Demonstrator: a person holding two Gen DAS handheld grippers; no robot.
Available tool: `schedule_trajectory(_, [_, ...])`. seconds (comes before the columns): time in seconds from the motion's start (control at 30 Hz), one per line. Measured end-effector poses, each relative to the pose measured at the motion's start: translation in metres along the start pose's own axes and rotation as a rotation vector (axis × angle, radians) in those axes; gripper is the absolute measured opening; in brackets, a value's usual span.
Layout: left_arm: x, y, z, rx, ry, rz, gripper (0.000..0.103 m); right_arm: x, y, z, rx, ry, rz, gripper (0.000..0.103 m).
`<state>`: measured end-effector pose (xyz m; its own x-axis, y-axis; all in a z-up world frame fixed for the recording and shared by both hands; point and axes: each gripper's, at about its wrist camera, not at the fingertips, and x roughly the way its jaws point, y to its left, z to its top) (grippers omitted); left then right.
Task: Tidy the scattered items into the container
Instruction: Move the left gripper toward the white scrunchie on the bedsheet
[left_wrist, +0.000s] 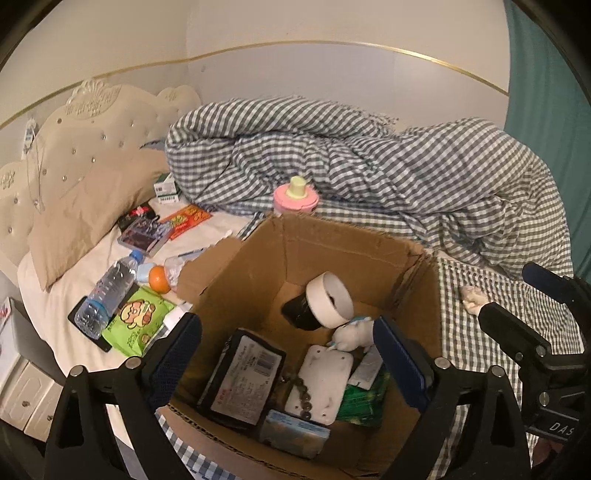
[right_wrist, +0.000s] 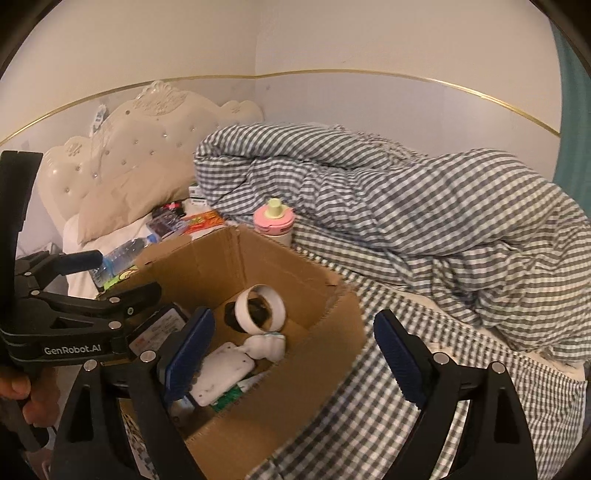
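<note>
The corrugated cardboard box (left_wrist: 295, 258) fills the lower centre of the left wrist view, flaps up and edges torn. Inside lie a white tape ring (left_wrist: 330, 304) against a black roll, a black boxed item with a printed label (left_wrist: 242, 376), a flat white plastic plate (left_wrist: 319, 382), a small white plush (left_wrist: 352, 334) and a green packet (left_wrist: 364, 402).

The left gripper (left_wrist: 288, 362) hangs over the box, spread wide and empty, its pads blue and ribbed. The right gripper (right_wrist: 293, 358) is likewise released, astride the box's right wall.

On the white sheet at left lie a clear water bottle (left_wrist: 107, 295), a green snack bag (left_wrist: 138, 321), an orange (left_wrist: 159, 278) and a red packet (left_wrist: 186, 219). A pink-lidded cup (left_wrist: 295, 197) stands behind the box against the rumpled gingham duvet (left_wrist: 369, 173). The left tool reads "GenRobot.AI".
</note>
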<state>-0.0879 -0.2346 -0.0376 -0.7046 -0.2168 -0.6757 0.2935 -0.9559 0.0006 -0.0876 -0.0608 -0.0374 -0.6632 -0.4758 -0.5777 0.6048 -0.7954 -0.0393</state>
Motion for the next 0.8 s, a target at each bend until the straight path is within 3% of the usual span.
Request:
schedule_trajectory(0.1, [-0.006, -0.011, 0.003, 0.006, -0.018, -0.017, 0.101, -0.01, -0.012, -0.002, 0.006, -0.007, -0.027, 0.097])
schedule_trajectory(0.8, [-0.042, -0.13, -0.003, 0.117, -0.086, -0.124, 0.102, -0.096, -0.118, -0.038, 0.123, -0.065, -0.224, 0.103])
